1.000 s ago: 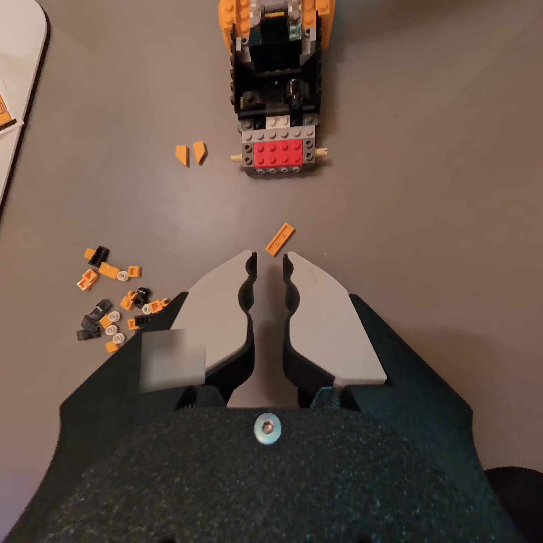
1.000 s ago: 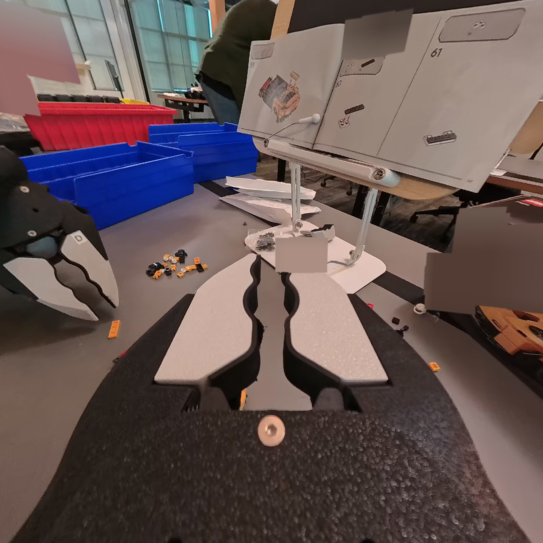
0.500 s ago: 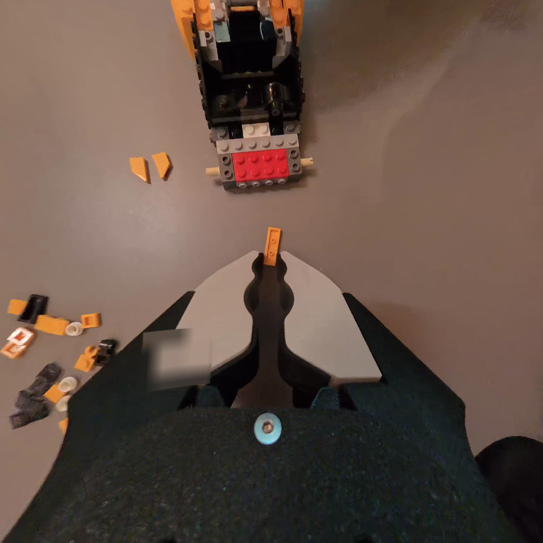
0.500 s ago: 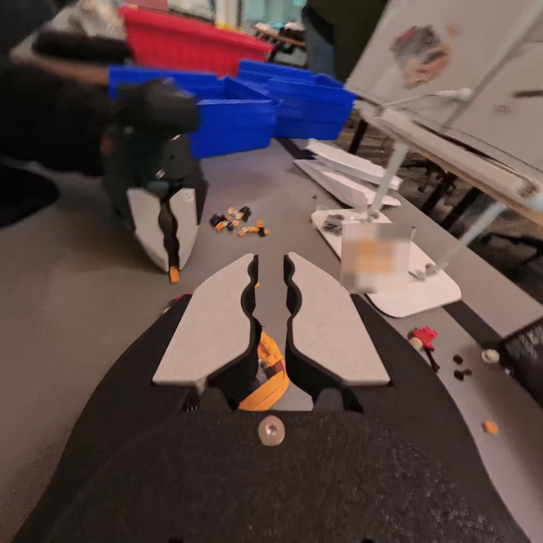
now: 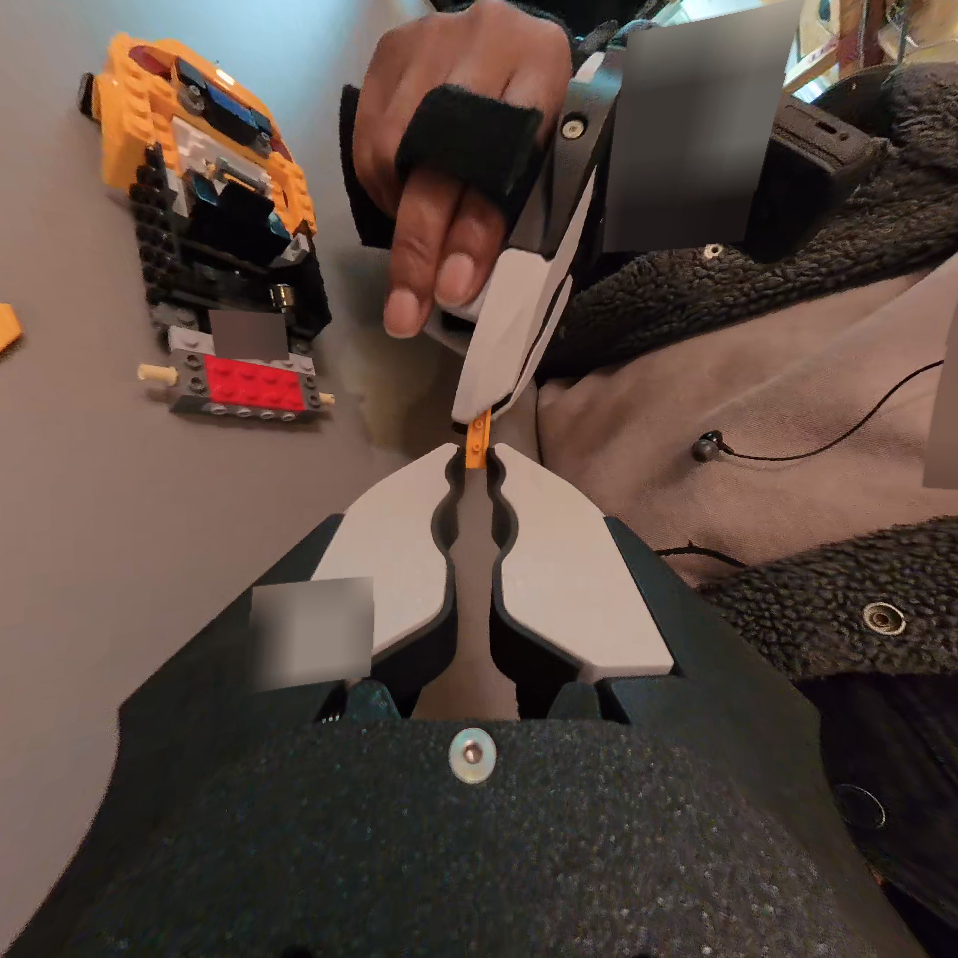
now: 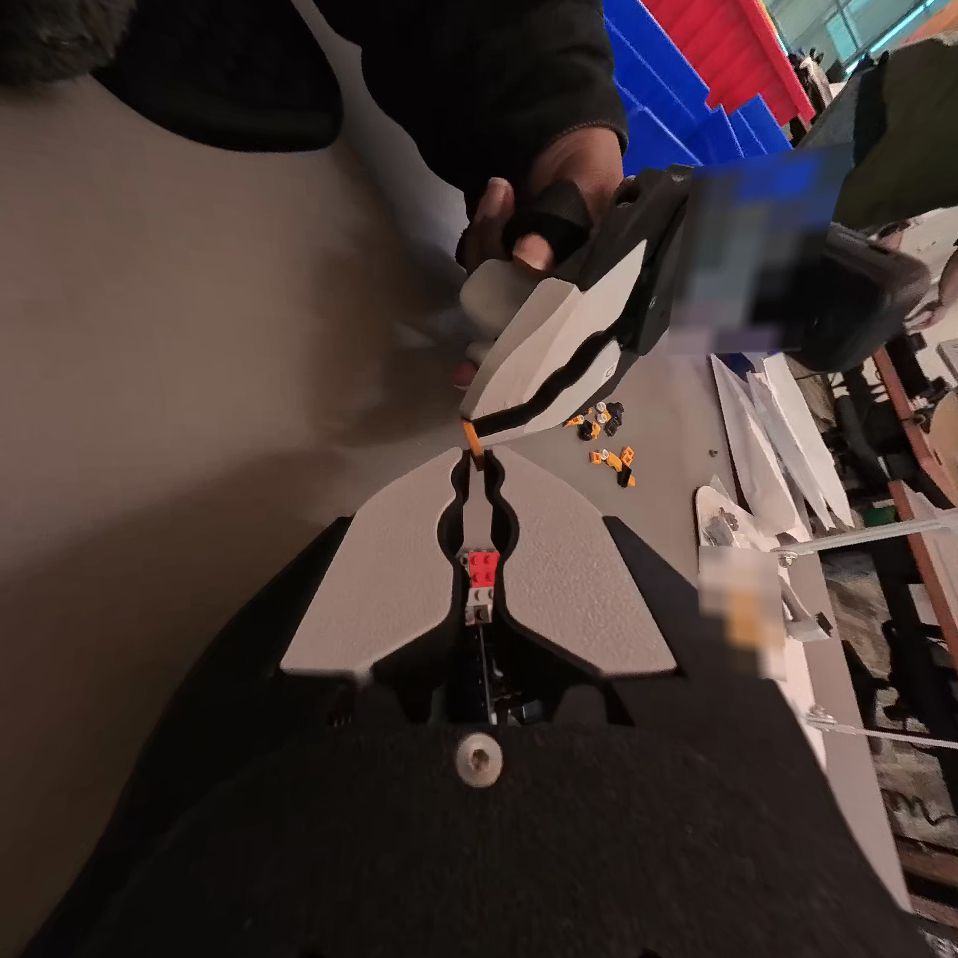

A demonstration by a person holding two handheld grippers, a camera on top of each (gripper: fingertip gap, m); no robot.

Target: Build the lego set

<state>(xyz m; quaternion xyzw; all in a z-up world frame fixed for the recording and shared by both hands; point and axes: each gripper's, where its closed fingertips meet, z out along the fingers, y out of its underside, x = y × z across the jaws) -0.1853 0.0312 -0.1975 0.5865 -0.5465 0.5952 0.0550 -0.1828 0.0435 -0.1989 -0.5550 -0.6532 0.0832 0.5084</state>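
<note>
A small orange plate (image 5: pixel 477 445) is held in the air between both grippers, and it also shows in the right wrist view (image 6: pixel 473 438). My left gripper (image 5: pixel 477 456) is shut on its near end. My right gripper (image 5: pixel 479 414) comes down from above, held by a hand (image 5: pixel 440 155), and is shut on the far end. In the right wrist view my right gripper (image 6: pixel 477 459) meets my left gripper (image 6: pixel 469 422) tip to tip. The part-built orange and black lego car (image 5: pixel 207 223) stands on the grey table at the left. Its red plate shows between my right fingers (image 6: pixel 482 570).
A pile of small orange, black and white pieces (image 6: pixel 604 446) lies on the table beyond the grippers. One orange wedge (image 5: pixel 8 326) sits at the left edge. The white stand base (image 6: pixel 726 518) and blue bins (image 6: pixel 674 103) are to the right. The person's jacket (image 5: pixel 726 414) is close behind.
My left gripper has lifted the orange plate off the table and swung right toward the person. My right gripper has come in and shut on the plate's other end.
</note>
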